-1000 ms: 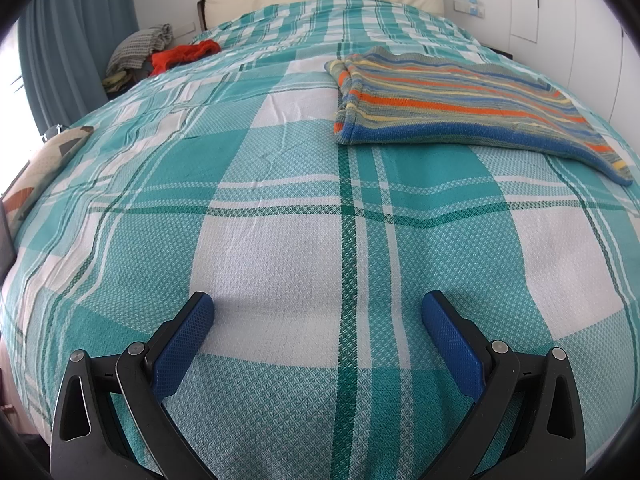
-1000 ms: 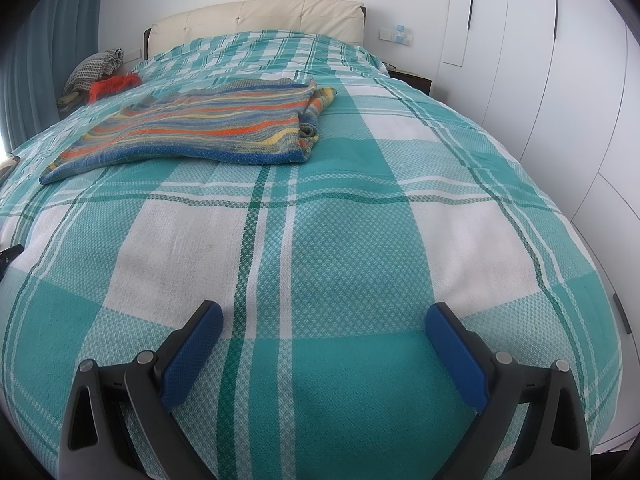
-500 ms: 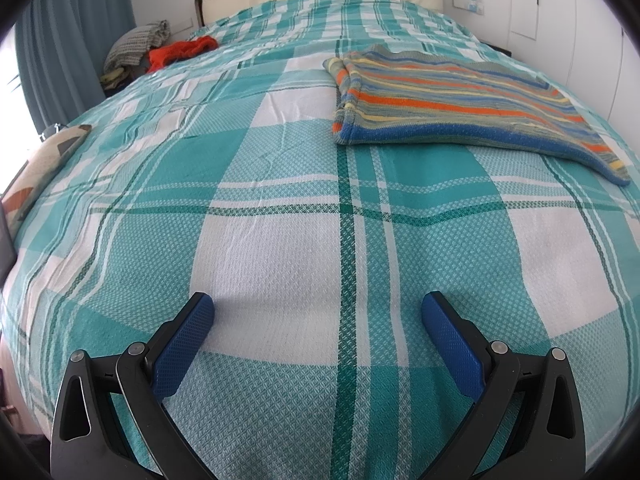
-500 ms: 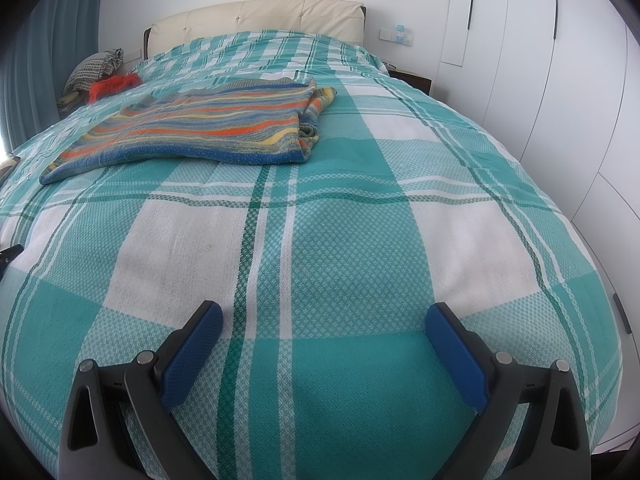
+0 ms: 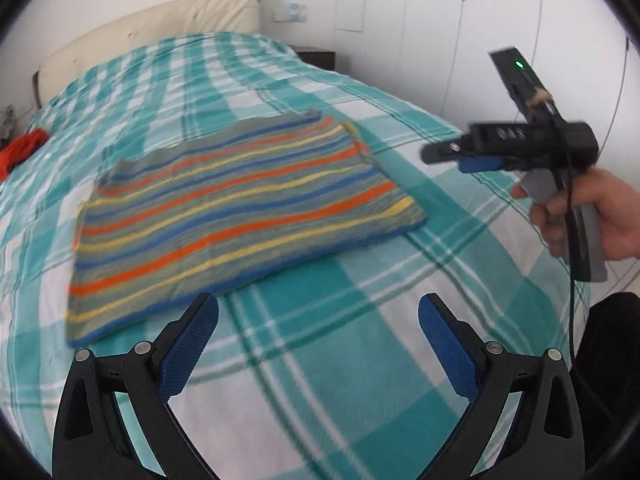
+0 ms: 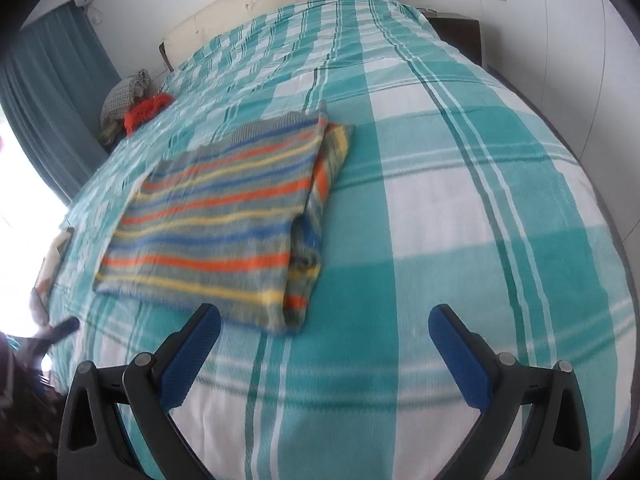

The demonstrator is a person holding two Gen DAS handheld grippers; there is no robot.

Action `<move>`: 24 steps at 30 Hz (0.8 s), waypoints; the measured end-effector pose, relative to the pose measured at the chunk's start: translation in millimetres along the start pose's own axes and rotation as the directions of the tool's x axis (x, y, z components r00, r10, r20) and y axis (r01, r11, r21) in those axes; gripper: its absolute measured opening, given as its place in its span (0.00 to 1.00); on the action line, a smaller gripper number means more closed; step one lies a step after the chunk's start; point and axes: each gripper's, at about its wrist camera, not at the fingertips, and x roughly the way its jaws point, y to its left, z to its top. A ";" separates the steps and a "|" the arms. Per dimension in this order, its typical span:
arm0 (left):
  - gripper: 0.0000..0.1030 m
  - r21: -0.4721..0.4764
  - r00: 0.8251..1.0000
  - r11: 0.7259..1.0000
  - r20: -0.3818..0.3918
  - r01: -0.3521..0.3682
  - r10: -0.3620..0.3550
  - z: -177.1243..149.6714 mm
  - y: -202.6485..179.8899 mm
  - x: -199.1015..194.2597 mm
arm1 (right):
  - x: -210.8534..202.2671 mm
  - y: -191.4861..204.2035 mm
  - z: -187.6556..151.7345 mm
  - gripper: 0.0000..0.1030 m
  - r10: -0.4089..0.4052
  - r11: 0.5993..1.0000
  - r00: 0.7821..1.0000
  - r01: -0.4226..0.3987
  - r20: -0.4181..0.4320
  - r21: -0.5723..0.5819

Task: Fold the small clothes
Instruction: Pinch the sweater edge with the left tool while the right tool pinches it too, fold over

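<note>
striped knit garment [image 5: 240,208], orange, yellow, blue and grey bands, lies folded flat in rough rectangle on bed [image 5: 400,288]; doubled edge at its right side. bed cover woven teal-white plaid, waffle texture. left gripper [image 5: 318,344] jaws apart, textured blue pads, above cover just near garment's front edge. right gripper [image 6: 324,348] jaws apart, holding nothing. red cloth [image 6: 146,112] at far bed edge.

No legible text; blurred marks on the right gripper [image 5: 480,160].
</note>
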 end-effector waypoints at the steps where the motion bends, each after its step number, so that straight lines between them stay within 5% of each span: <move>1: 0.97 0.022 1.000 1.000 -0.006 0.016 -0.016 10.7 -10.7 14.1 | 10.5 -9.7 18.6 0.99 0.033 0.999 0.999 -0.032 -0.013 0.039; 3: 0.96 0.057 0.999 0.998 -0.026 0.031 -0.030 26.4 -28.6 42.2 | 39.0 -27.5 51.5 0.98 0.123 0.985 0.990 -0.113 -0.073 0.130; 5: 0.91 0.084 0.998 0.996 -0.053 0.030 -0.026 35.2 -39.1 69.3 | 73.8 -38.5 74.8 0.84 0.223 0.959 0.963 -0.189 -0.150 0.211; 10: 0.80 0.155 0.996 0.988 -0.094 0.005 0.010 35.6 -57.4 113.6 | 122.2 -36.3 119.4 0.51 0.270 0.947 0.948 -0.230 -0.166 0.223; 12: 0.58 0.201 0.998 0.979 -0.067 0.027 -0.014 35.0 -64.8 112.2 | 137.0 -31.4 132.1 0.25 0.258 0.951 0.947 -0.214 -0.190 0.222; 13: 0.22 0.220 0.998 0.975 -0.062 0.032 -0.018 35.1 -67.1 110.5 | 142.9 -28.9 137.1 0.08 0.230 0.959 0.951 -0.186 -0.205 0.214; 14: 0.10 0.226 0.999 0.974 -0.053 0.015 -0.003 35.4 -66.3 107.5 | 146.6 -25.6 140.2 0.08 0.207 0.966 0.954 -0.164 -0.216 0.201; 20: 0.07 -0.036 0.996 0.997 0.051 0.073 -0.071 31.4 0.4 56.4 | 124.2 16.4 165.5 0.08 0.219 0.973 0.955 -0.198 -0.200 0.120; 24: 0.07 -0.283 0.990 0.956 0.132 0.080 -0.044 13.2 78.6 2.5 | 119.1 80.9 182.4 0.08 0.257 0.966 0.943 -0.256 -0.210 0.031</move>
